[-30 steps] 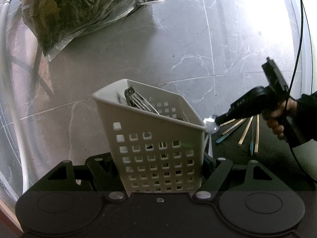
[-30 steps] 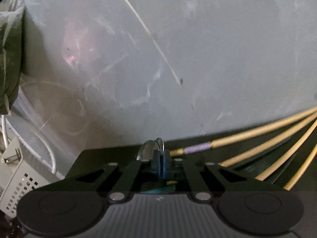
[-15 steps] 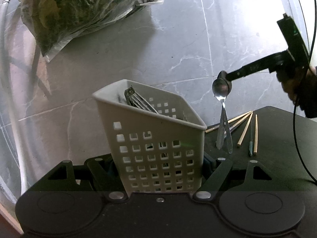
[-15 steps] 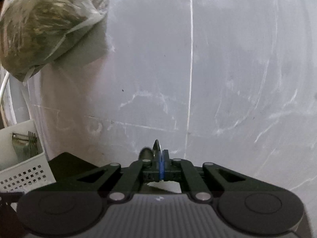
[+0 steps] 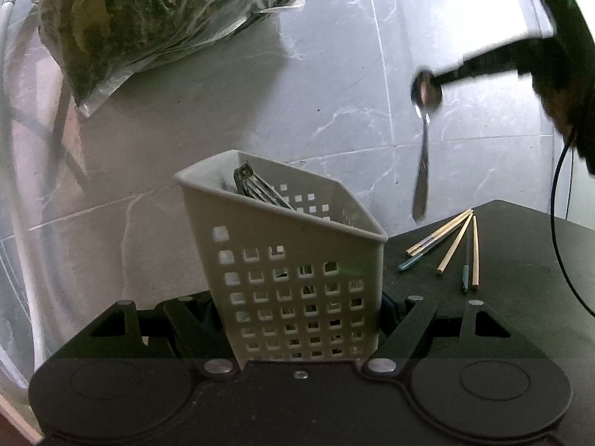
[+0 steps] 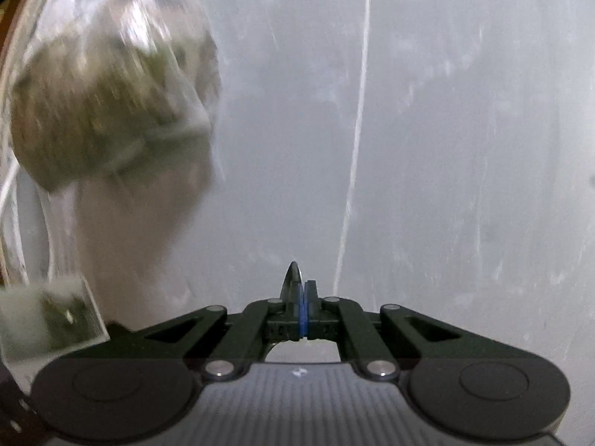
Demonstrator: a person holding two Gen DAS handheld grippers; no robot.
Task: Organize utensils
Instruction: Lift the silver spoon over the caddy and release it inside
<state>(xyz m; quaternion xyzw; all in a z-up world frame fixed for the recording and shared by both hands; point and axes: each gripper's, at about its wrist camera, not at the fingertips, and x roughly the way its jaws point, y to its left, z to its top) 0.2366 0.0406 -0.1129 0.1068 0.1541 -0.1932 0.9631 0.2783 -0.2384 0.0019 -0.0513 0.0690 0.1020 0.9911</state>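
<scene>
Spoon (image 5: pixel 424 141), white basket (image 5: pixel 293 256): no legible writing.

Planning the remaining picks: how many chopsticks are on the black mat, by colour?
Pale wooden chopsticks: 4
Dark teal-tipped chopsticks: 2
Total: 6
</scene>
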